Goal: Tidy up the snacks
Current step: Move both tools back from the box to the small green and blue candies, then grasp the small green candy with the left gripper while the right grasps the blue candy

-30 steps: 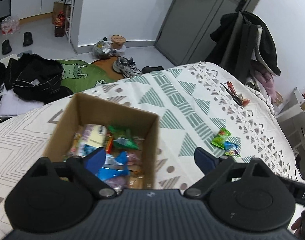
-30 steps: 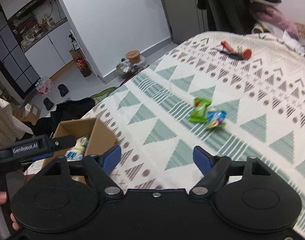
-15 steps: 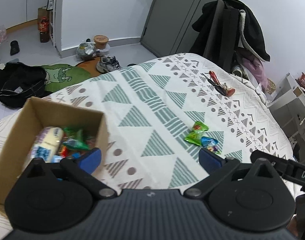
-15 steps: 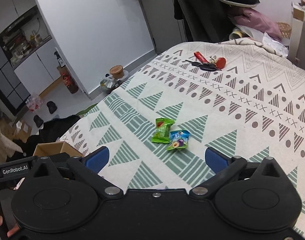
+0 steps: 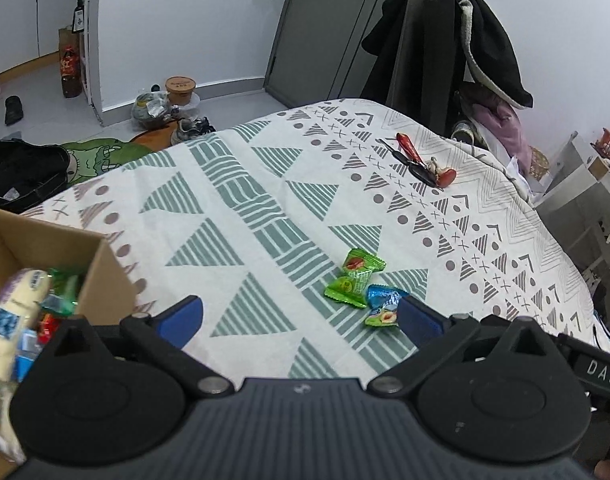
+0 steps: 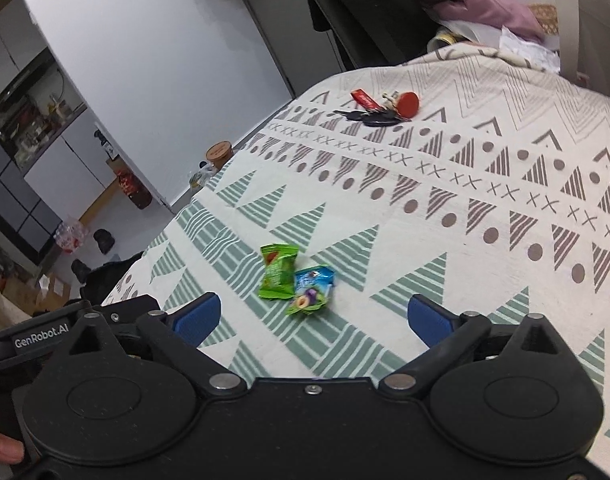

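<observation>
Since the earlier frames, both grippers have been swung away from the cardboard box toward the two loose snacks on the bed. The left gripper is spread wide and empty; the right gripper is closing slightly, nothing between its jaws. Both are pitched downward. The green packet and blue packet lie touching, just ahead of the right gripper, so a pickup is judged next. Keys lie well apart.
</observation>
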`<state>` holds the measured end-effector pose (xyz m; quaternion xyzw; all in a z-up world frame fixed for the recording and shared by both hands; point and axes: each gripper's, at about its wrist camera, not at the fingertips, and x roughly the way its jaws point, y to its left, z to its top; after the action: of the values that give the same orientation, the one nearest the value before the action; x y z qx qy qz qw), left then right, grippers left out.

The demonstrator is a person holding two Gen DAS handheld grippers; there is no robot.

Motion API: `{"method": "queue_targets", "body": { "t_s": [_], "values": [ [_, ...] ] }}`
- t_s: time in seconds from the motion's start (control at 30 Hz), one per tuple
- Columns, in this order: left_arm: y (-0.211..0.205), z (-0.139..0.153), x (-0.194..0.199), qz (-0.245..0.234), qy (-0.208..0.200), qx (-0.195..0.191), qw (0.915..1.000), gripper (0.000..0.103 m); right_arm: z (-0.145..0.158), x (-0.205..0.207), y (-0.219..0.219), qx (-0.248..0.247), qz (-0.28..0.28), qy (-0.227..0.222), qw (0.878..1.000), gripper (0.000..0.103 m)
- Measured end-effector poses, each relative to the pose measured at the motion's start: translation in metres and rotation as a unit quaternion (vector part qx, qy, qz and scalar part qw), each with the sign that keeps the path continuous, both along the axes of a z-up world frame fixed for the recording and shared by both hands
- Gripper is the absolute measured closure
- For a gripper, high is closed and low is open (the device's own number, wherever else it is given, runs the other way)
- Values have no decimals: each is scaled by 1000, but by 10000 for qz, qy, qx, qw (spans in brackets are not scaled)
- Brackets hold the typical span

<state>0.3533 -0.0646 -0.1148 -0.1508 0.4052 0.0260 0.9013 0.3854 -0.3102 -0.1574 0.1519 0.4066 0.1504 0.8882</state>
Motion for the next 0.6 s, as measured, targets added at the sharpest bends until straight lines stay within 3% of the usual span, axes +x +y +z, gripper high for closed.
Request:
{"method": "queue_targets", "body": {
  "t_s": [0.27, 0.43, 0.6],
  "values": [
    [-12, -22, 17, 44, -26, -43, 10000, 3, -27, 21, -13, 215, 20, 151, 9997, 18],
    [-16, -42, 34, -8, 76, -100, 9999, 13, -43, 31, -13, 298, 122, 211, 9993, 24],
    [-20, -57, 54, -99, 55, -295, 9995, 26, -59, 41, -9, 421, 213, 380, 9982, 36]
  ]
}}
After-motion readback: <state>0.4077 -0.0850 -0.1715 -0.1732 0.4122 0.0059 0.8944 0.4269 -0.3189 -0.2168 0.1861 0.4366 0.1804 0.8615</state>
